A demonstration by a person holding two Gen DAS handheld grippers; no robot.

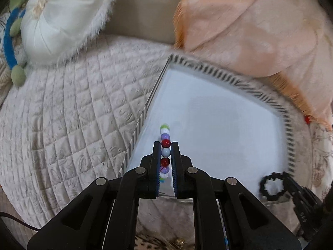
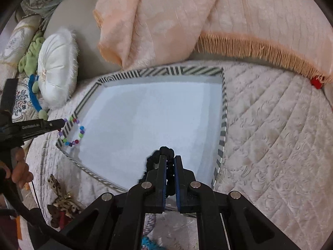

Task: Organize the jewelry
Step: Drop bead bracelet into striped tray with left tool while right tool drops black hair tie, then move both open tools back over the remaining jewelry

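My left gripper (image 1: 166, 144) is shut on a colourful bead bracelet (image 1: 165, 153) and holds it over the near left corner of a white tray with a striped rim (image 1: 258, 94). In the right wrist view the same bracelet (image 2: 80, 134) hangs from the left gripper (image 2: 62, 123) over the tray's left rim (image 2: 87, 102). My right gripper (image 2: 170, 158) is shut on a black scrunchie (image 2: 165, 152) above the tray's near side. The scrunchie (image 1: 271, 186) also shows at the lower right of the left wrist view.
The tray lies on a quilted beige bedspread (image 2: 270, 135). A peach fringed blanket (image 2: 166, 20) is behind it, a white round cushion (image 2: 57, 68) to the left. Leopard-print hair pieces (image 2: 62, 204) lie near the left front. A small red object (image 2: 316, 82) sits far right.
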